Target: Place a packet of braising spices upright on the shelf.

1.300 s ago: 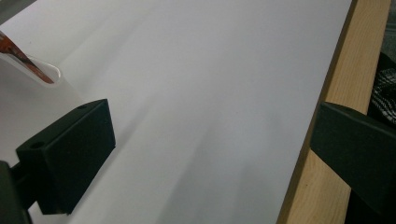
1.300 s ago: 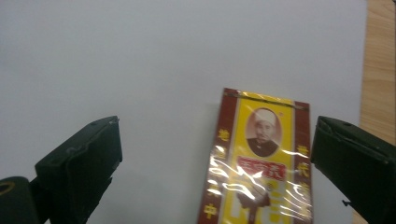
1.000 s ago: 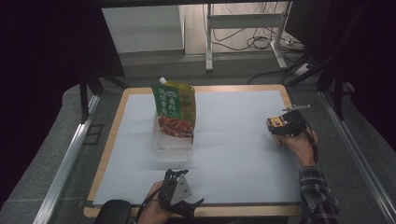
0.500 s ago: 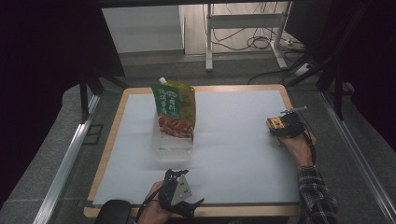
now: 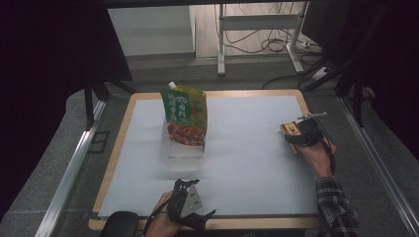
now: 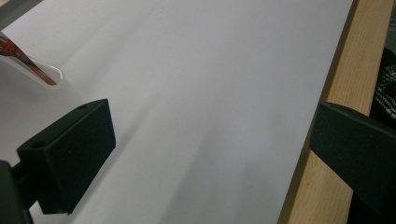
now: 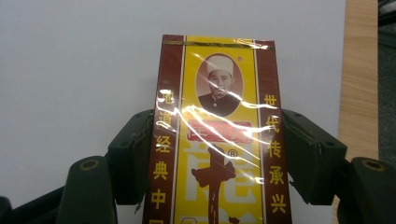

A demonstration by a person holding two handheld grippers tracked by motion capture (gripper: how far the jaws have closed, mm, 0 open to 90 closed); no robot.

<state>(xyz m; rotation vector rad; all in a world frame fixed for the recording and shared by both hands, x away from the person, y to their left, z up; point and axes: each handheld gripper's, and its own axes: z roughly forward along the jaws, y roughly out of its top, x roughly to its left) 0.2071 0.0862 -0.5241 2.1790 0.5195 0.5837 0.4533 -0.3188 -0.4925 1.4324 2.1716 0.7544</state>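
- The right gripper point(image 5: 296, 134) is at the right side of the white table surface point(image 5: 247, 148), in the person's right hand point(image 5: 316, 153).
- Its jaws have just been closing, and in the right gripper view they now press on both long sides of a yellow and brown box point(image 7: 217, 135), so the box is gripped between them.
- The box is wrapped in shiny clear film and carries a small portrait and yellow characters on its brown side bands.
- In the high view the box point(image 5: 290, 131) shows at the front of the right gripper, near the right edge of the white surface.
- The left gripper point(image 5: 187, 203) is at the near edge of the table, in the person's left hand point(image 5: 160, 224).
- In the left gripper view its two black jaws stand wide apart with nothing between them; under them are the white surface and the wooden table edge point(image 6: 327, 84).
- A green pouch point(image 5: 184, 116) stands upright in a clear plastic container point(image 5: 182, 150) toward the far left of the white surface, well apart from both grippers.
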